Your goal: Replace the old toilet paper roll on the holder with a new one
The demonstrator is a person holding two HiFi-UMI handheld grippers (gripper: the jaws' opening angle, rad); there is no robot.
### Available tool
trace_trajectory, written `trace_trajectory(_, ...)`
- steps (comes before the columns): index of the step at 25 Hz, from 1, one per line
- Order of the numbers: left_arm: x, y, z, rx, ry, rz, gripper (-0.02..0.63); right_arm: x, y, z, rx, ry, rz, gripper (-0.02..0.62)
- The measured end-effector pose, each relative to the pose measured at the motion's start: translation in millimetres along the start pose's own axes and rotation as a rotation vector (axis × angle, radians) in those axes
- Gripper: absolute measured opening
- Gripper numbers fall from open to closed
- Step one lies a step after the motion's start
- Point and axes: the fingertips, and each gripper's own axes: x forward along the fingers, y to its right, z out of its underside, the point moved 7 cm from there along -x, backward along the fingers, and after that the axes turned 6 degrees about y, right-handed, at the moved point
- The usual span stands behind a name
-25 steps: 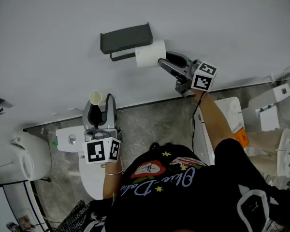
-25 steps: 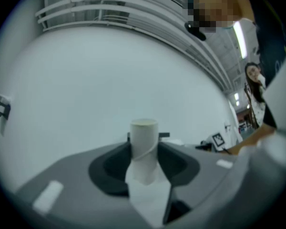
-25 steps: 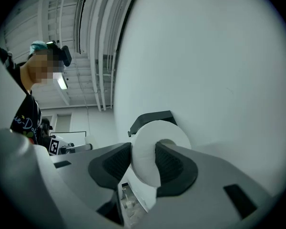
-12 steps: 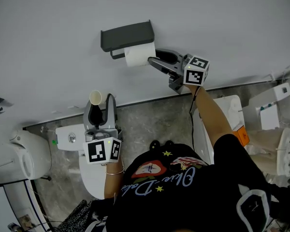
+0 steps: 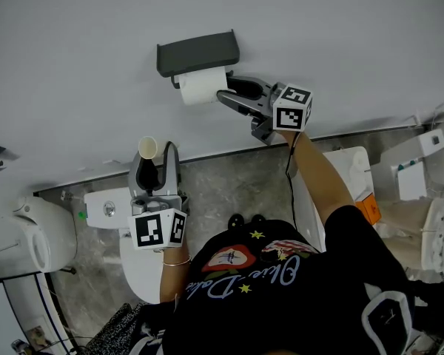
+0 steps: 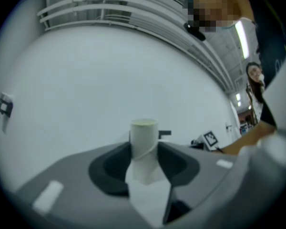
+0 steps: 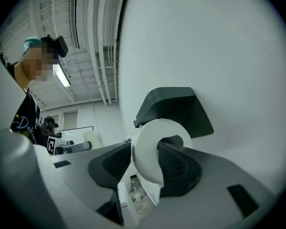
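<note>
A dark grey holder [image 5: 198, 52] is fixed to the white wall. The new white roll [image 5: 202, 86] hangs right under its cover, and my right gripper [image 5: 223, 89] is shut on it from the right. In the right gripper view one jaw sits inside the core of the roll [image 7: 150, 159] and the other outside, with the holder [image 7: 174, 108] just behind. Lower left, my left gripper [image 5: 151, 163] is shut on the empty cardboard tube [image 5: 146, 148], held upright. In the left gripper view a scrap of paper hangs from the tube [image 6: 144, 144].
A white toilet [image 5: 107, 211] stands under my left gripper on the grey stone floor [image 5: 229, 187]. Another white fixture [image 5: 29, 242] is at the far left. White units [image 5: 422, 161] and an orange item [image 5: 370, 209] stand at the right.
My right gripper has carried the new roll leftward along the wall, from beside the holder to under its cover. The left gripper and the tube have stayed put.
</note>
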Motion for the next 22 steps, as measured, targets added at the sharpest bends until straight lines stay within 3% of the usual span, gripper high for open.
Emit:
trace_trajectory(7,-1.3,-0.7,0.4,0.003,0.003,0.004,0.173,-24.0,-7.7,-9.2,-0.003,0.046,0.047,0.169)
trace_trajectory(11,-1.6,3.1,3.0,0.002,-0.005,0.017,0.173,-61.5,-20.0,-12.2,-0.111,0.074,0.192,0.162)
trace_trajectory(13,-1.4,5.9,5.4,0.001,-0.013,0.028,0.173,-77.7,-32.6,-9.2,-0.22,0.054,0.294,0.054)
trace_trajectory(16,-0.3,11.7,10.8,0.001,-0.027,0.049,0.173,-99.4,-61.1,-6.2,-0.32,0.088,0.464,0.014)
trace_trajectory(19,1.0,18.0,17.7,-0.009,-0.044,0.067,0.173,-115.9,-94.9,4.4,-0.345,0.13,0.557,0.014)
trace_trajectory(22,4.5,22.3,19.6,-0.014,-0.05,0.087,0.173,-125.3,-109.0,9.8,-0.323,0.154,0.589,0.014)
